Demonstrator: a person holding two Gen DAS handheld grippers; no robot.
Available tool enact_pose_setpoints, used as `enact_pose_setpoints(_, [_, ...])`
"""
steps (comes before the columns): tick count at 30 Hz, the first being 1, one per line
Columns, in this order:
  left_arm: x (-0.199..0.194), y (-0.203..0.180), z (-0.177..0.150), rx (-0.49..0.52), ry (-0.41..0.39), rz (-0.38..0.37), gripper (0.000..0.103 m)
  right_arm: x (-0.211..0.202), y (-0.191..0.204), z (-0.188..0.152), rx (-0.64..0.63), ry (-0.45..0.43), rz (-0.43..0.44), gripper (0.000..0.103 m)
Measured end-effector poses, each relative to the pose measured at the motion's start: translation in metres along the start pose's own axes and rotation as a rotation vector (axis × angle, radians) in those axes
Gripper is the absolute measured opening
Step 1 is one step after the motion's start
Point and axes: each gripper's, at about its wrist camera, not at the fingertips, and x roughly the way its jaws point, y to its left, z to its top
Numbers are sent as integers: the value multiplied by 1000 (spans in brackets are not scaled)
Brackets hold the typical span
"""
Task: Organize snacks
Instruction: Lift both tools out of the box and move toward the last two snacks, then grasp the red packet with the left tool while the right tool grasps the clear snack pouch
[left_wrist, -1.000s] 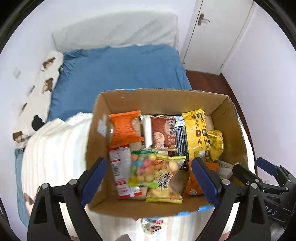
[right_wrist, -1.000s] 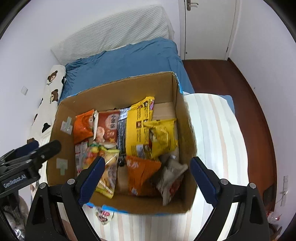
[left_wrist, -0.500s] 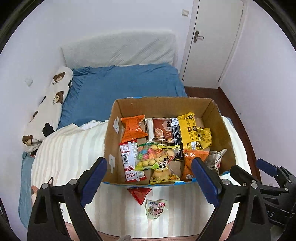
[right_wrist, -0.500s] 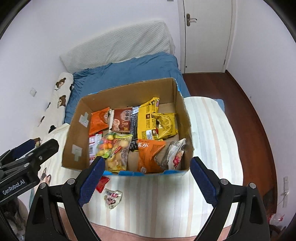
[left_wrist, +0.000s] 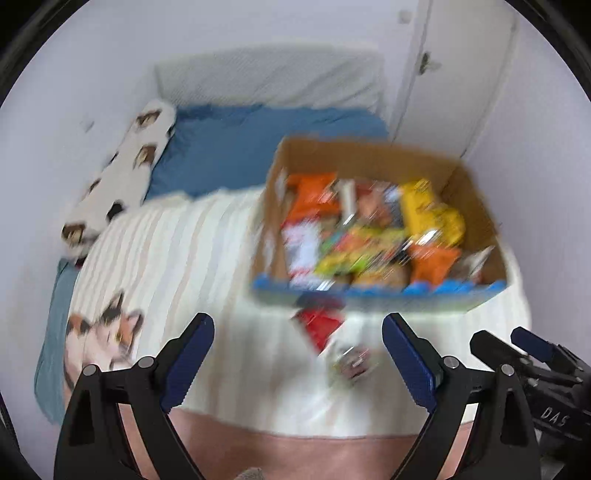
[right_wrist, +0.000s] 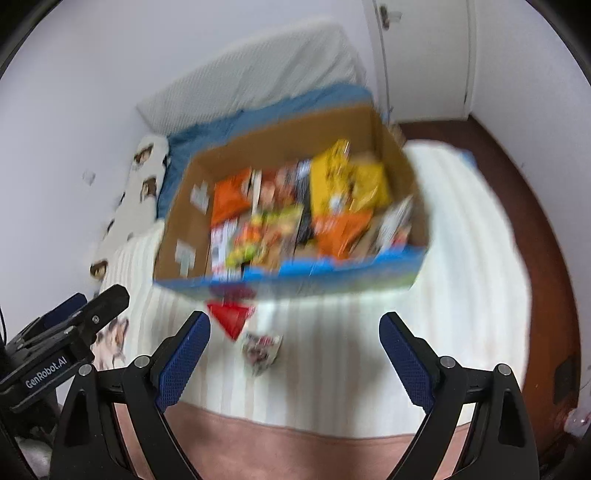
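Observation:
A cardboard box (left_wrist: 369, 157) (right_wrist: 295, 127) with a blue front rim stands on the striped blanket, packed with several snack bags in orange, yellow and red. In front of the box lie a red packet (left_wrist: 319, 325) (right_wrist: 231, 319) and a small pale packet (left_wrist: 352, 363) (right_wrist: 260, 349). My left gripper (left_wrist: 297, 350) hangs open over the blanket, with both loose packets just right of its middle. My right gripper (right_wrist: 293, 349) is open too, the packets lying toward its left finger. Both views are blurred by motion.
The striped blanket (left_wrist: 177, 258) has a cat print (left_wrist: 107, 338) at its left and a pink edge (left_wrist: 295, 450) near me. Beyond are blue sheets (left_wrist: 229, 147), a bear-print pillow (left_wrist: 122, 173), a white door (right_wrist: 424, 55) and brown floor (right_wrist: 539, 206) on the right.
Both grippers have drawn back from above the box toward the near blanket edge. The box now sits farther away and the two loose packets have come into view. Jaws stayed open.

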Motion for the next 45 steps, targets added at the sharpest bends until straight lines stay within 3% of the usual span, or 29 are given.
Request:
enact_pose_setpoints(4, [43,26,-30,-39,118,56,93,62,11,-21,8,107,50,81])
enact_pose_setpoints(11, [90,56,-50,-113,225,86,93,159,21,-37,60,244,45,80])
enact_pose_setpoints(12, [94,58,-49,-121,229,82,93,168,24,-40,53,250,39,77])
enact_pose_setpoints(13, [97,58,-48,-131,233,74,93,173,28,-41,32,236,19,65])
enact_pose_setpoints(14, [99,59,-46,-141,236,59,93,176,30,-43,13,219,10,52])
enact_pose_setpoints(16, [105,56,-40,-168,244,12,93,175,31,-45,-1,198,6,48])
enact_pose_setpoints(17, [107,54,-37,-178,248,-12,93,173,30,-45,1,189,7,40])
enact_pose_setpoints(23, [138,23,-19,-226,304,-166,93,157,-1,-49,58,184,-9,40])
enact_pose_setpoints(27, [165,5,-10,-241,350,-205,91,151,-11,-54,66,187,-20,40])
enact_pose_setpoints(29, [175,-1,-7,-235,354,-204,80,148,-17,-58,84,191,-16,40])
enact_pose_setpoints(31, [185,-8,-8,-204,364,-188,53,147,-21,-60,94,191,-15,41])
enact_pose_setpoints(33, [187,-10,-11,-177,354,-167,43,146,-23,-62,98,195,-12,41])
enact_pose_setpoints(35, [183,-9,-14,-171,340,-167,41,143,-26,-63,100,200,-8,41])
enact_pose_setpoints(39, [163,-5,-41,-144,349,-178,41,133,-37,-65,96,214,7,41])
enact_pose_setpoints(45, [128,8,-114,-94,427,-192,41,107,-55,-112,92,265,53,41])
